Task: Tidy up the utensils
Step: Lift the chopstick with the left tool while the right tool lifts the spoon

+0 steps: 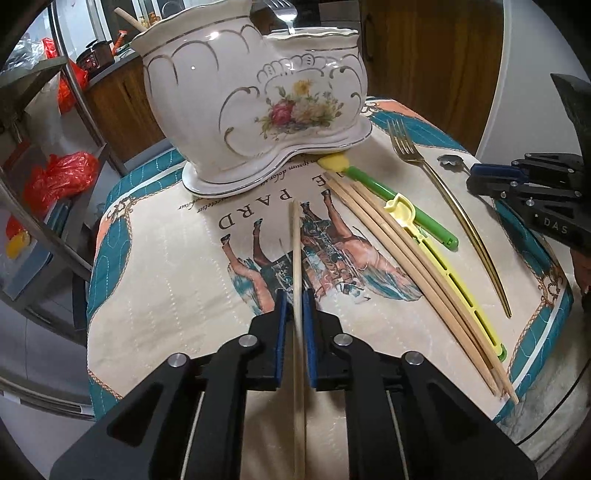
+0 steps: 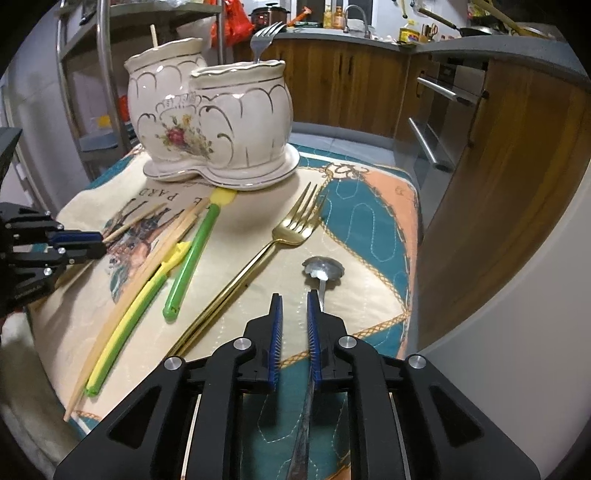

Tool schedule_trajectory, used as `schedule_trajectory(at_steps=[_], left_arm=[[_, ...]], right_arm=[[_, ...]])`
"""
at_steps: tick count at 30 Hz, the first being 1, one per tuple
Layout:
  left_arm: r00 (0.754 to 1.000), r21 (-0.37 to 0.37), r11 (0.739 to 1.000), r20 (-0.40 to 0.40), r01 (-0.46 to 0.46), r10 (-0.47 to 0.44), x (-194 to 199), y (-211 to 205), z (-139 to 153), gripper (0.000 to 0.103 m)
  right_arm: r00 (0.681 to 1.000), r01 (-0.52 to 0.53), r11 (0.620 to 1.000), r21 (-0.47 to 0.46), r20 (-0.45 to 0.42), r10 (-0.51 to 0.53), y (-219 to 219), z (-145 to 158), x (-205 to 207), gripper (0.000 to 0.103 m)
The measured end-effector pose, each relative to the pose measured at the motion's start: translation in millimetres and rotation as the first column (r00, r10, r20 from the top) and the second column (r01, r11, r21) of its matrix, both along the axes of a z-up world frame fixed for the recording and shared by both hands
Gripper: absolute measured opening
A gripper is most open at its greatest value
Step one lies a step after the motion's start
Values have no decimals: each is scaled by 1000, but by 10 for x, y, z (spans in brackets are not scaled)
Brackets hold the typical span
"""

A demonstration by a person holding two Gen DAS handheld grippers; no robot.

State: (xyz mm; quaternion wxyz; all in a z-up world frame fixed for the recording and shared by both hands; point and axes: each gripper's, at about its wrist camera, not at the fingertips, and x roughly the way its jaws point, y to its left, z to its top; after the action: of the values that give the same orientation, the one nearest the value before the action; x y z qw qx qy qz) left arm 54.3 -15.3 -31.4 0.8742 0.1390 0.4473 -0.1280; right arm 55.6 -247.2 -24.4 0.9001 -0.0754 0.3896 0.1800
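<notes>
A single wooden chopstick (image 1: 296, 251) lies lengthwise between the pads of my left gripper (image 1: 295, 295), whose jaws stand slightly apart with a sliver of room beside the stick. My right gripper (image 2: 295, 295) is open over the mat; the silver spoon (image 2: 323, 267) lies with its handle under the right finger. The floral ceramic holder (image 1: 240, 103) (image 2: 221, 122) stands at the back with a fork (image 2: 264, 35) and a stick (image 2: 153, 35) in it. Three chopsticks (image 1: 406, 266), a yellow tool (image 1: 454, 284), a green-handled tool (image 1: 399, 201) and a gold fork (image 1: 443, 199) (image 2: 258, 254) lie between the grippers.
Everything rests on a quilted horse-print mat (image 1: 166, 277) (image 2: 369, 206) on a small table. A metal rack with red bags (image 1: 59, 177) stands to the left. Wooden cabinets and an oven front (image 2: 443, 110) stand behind and to the right.
</notes>
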Motion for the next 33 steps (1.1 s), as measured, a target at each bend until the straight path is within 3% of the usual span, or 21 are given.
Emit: schedule_trajectory(at_steps=[5, 12, 13, 15, 16, 18, 21, 25, 33], left_arm=[[1000, -12, 1000, 7, -7, 7, 2, 55, -10, 31], [1000, -26, 1000, 11, -15, 15, 81, 66, -24, 32], [1000, -28, 999, 12, -17, 17, 94, 65, -26, 32], [1000, -48, 999, 4, -9, 9, 117, 59, -28, 19], [1000, -61, 998, -4, -1, 1, 126, 52, -28, 8], [1000, -43, 999, 9, 6, -5, 134, 15, -33, 5], [999, -22, 1000, 52, 16, -14, 89, -17, -37, 5], [990, -66, 998, 137, 19, -10, 5, 16, 66, 5], [937, -169, 985, 346, 21, 39, -192, 207, 437, 5]], right_arm=[[1000, 24, 1000, 3, -2, -24, -64, 28, 23, 15], [999, 44, 999, -17, -26, -45, -66, -101, 123, 15], [999, 36, 999, -13, -23, -36, -59, -111, 122, 13], [999, 20, 1000, -6, -26, -20, -43, -108, 113, 5], [1000, 17, 1000, -5, -22, -18, -41, -107, 106, 4], [1000, 6, 1000, -5, -9, -6, -33, -89, 74, 4], [999, -10, 999, 44, 54, 8, -47, 37, -12, 4], [983, -39, 993, 107, 180, 19, -87, 259, -168, 4], [918, -97, 989, 113, 394, 45, -37, 519, -431, 2]])
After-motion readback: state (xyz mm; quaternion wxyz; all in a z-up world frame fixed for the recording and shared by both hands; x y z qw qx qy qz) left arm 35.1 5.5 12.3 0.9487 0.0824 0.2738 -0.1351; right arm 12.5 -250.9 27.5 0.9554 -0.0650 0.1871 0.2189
